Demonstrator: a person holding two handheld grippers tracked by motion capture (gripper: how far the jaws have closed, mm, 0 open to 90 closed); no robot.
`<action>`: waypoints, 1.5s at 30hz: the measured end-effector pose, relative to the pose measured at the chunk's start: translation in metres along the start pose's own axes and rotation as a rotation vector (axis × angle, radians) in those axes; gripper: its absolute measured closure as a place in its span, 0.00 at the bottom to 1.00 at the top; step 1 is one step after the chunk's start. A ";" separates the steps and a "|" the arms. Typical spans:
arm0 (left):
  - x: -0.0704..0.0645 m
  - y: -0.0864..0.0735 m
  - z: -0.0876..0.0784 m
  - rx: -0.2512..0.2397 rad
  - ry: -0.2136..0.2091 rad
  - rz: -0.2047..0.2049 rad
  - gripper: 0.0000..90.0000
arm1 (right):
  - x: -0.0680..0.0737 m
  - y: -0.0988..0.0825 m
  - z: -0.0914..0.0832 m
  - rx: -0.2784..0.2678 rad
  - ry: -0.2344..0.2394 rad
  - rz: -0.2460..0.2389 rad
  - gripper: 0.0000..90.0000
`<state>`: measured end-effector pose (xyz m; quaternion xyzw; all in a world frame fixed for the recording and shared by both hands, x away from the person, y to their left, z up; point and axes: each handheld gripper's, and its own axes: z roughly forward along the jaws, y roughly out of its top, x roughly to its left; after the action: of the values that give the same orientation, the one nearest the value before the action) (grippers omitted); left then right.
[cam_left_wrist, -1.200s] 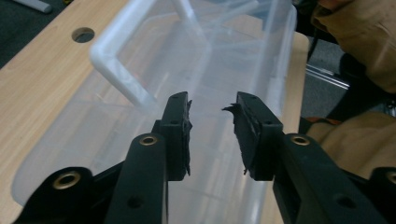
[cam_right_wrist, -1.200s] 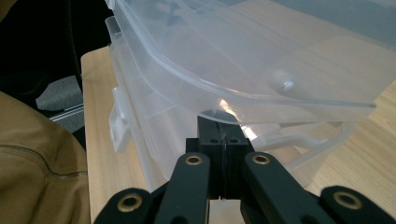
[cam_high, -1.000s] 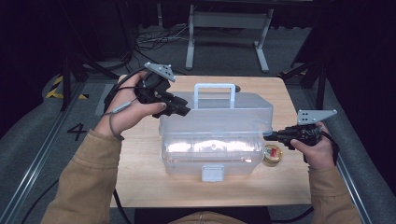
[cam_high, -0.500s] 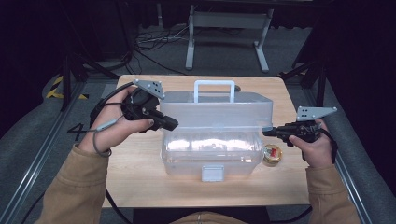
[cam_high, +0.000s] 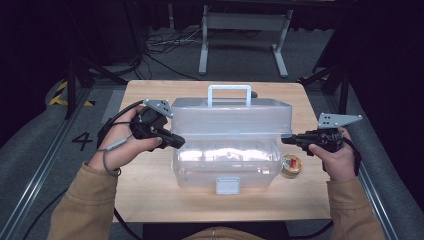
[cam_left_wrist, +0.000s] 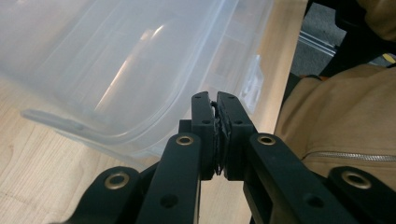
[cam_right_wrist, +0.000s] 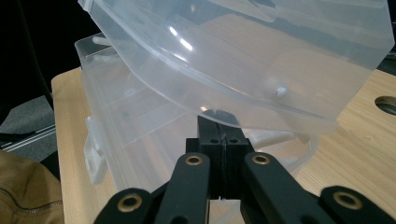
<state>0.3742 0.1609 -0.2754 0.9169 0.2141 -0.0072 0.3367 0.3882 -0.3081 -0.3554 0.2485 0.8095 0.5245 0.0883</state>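
Currently left hand-held gripper (cam_high: 176, 141) at left end of clear plastic box (cam_high: 227, 167), jaws pressed together, nothing between them. Right hand-held gripper (cam_high: 287, 139) at box's right end, jaws pressed together, tips under edge of raised lid (cam_high: 230, 116); contact with lid not certain. Lid tilted up off box body, white handle (cam_high: 229, 94) on top, white latch (cam_high: 227, 185) on front wall. Box between both grippers, mid wooden tabletop (cam_high: 150, 200). Small round tin (cam_high: 291, 165) just below right gripper, beside box.
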 end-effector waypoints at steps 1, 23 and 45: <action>0.001 -0.002 0.000 -0.009 -0.004 -0.005 0.98 | 0.000 0.000 0.000 -0.001 0.000 0.000 1.00; 0.009 -0.043 0.012 -0.225 0.135 -0.121 1.00 | 0.002 0.000 0.000 -0.041 -0.033 0.013 1.00; 0.018 -0.041 0.020 -0.379 0.240 -0.157 1.00 | 0.004 0.011 0.004 -0.108 -0.118 -0.005 1.00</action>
<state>0.3772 0.1832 -0.3191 0.8121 0.3208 0.1160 0.4734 0.3893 -0.2991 -0.3472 0.2720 0.7740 0.5516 0.1505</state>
